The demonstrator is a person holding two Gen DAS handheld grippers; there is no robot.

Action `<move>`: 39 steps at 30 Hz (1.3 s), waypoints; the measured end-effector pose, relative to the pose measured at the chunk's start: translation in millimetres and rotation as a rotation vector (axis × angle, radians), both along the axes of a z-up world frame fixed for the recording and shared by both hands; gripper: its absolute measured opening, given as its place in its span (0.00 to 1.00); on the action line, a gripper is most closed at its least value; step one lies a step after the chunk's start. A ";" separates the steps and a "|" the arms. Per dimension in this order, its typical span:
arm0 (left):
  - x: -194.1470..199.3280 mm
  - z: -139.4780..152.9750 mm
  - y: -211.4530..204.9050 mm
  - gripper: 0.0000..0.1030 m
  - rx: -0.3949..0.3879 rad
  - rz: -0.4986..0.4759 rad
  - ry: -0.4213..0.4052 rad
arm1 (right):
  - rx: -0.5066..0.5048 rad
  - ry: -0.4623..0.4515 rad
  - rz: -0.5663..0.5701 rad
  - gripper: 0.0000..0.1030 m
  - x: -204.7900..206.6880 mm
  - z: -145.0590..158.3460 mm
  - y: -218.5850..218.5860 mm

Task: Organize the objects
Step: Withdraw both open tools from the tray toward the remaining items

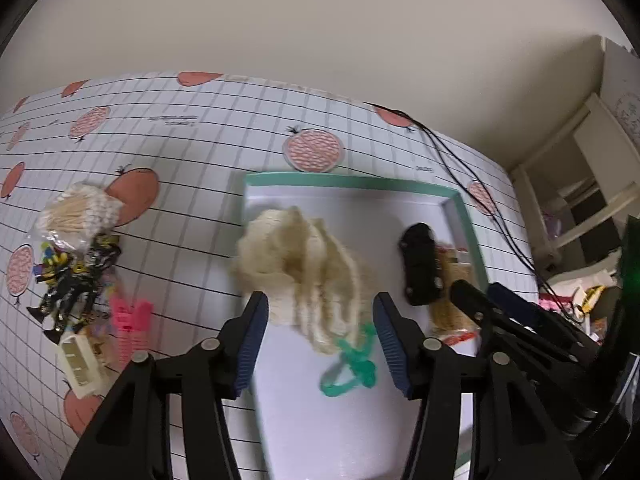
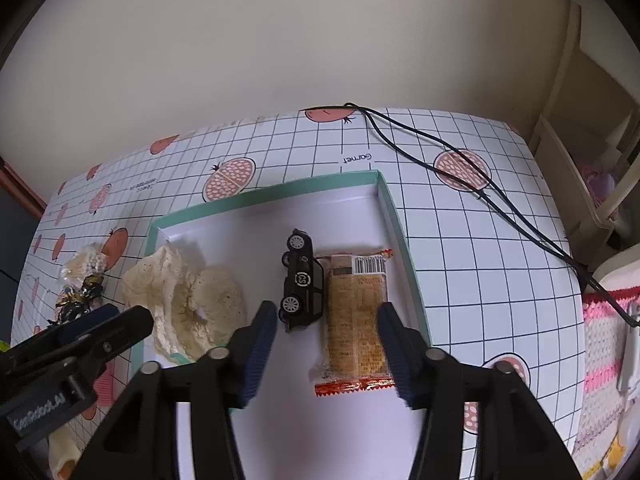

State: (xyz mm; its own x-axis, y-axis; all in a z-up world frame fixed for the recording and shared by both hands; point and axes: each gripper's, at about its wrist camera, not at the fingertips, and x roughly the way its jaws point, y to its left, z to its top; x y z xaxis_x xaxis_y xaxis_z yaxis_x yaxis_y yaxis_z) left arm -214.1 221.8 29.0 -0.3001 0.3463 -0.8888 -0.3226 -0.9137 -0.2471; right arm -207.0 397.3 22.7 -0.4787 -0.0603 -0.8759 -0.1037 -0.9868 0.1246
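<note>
My left gripper [image 1: 320, 316] has its jaws spread wide with nothing clamped; its blue ribbed pads [image 1: 252, 344] hang over the near half of the shallow white box with a mint-green rim [image 1: 352, 180]. A cream knitted fabric piece [image 1: 304, 268] sits between and beyond the pads, lying in the box's left part and spilling over its left rim; I can't tell if either pad touches it. A green twisted cord loop [image 1: 352, 364] lies on the box floor just at the knit's near end.

My right gripper [image 2: 326, 344] is also wide open, holding nothing. Between its pads lies an orange-brown snack packet with a barcode label [image 2: 354, 316], flat against the box's right wall [image 2: 396, 224]. A small black toy car [image 2: 300, 280] rests just beside the packet on its left; touching or not, can't tell.

Both grippers are near each other over the box; each shows at the edge of the other's view.

Left of the box, on the grid-pattern tablecloth with red fruit prints [image 1: 192, 128], a loose cluster: clear bag of cotton swabs [image 1: 76, 216], black-and-yellow crinkled wrappers [image 1: 76, 276], pink plastic clip [image 1: 132, 320], cream plastic connector block [image 1: 80, 364]. Two black cables [image 2: 440, 148] run across the cloth on the far right.
</note>
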 end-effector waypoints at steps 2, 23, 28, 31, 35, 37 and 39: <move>-1.9 -0.8 -4.9 0.57 -0.011 0.018 0.006 | -0.001 0.005 0.004 0.64 0.2 0.7 -1.0; -13.3 2.9 -35.2 1.00 0.002 0.145 0.096 | -0.003 0.042 0.035 1.00 -1.9 2.8 -10.9; -15.3 4.0 -39.6 1.00 0.008 0.159 0.095 | -0.004 0.038 0.039 1.00 -2.4 2.3 -11.6; -15.8 6.0 -41.9 1.00 0.005 0.155 0.099 | -0.005 0.040 0.038 1.00 -2.0 2.9 -13.7; -16.3 13.5 -49.6 1.00 0.017 0.156 0.109 | -0.005 0.050 0.040 1.00 -0.7 7.7 -20.5; -17.8 17.7 -54.5 1.00 0.019 0.154 0.113 | -0.004 0.058 0.044 1.00 -0.2 11.7 -25.5; -19.1 23.2 -62.1 1.00 0.019 0.155 0.121 | -0.011 0.064 0.046 1.00 0.4 15.2 -30.4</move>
State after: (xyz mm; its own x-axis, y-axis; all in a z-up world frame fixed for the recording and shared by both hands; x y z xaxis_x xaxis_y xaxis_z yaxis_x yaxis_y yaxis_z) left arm -233.1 159.7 52.2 -0.4557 0.3036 -0.8368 -0.2067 -0.9504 -0.2323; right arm -206.6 366.9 37.9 -0.5303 -0.0929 -0.8427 -0.0496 -0.9889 0.1402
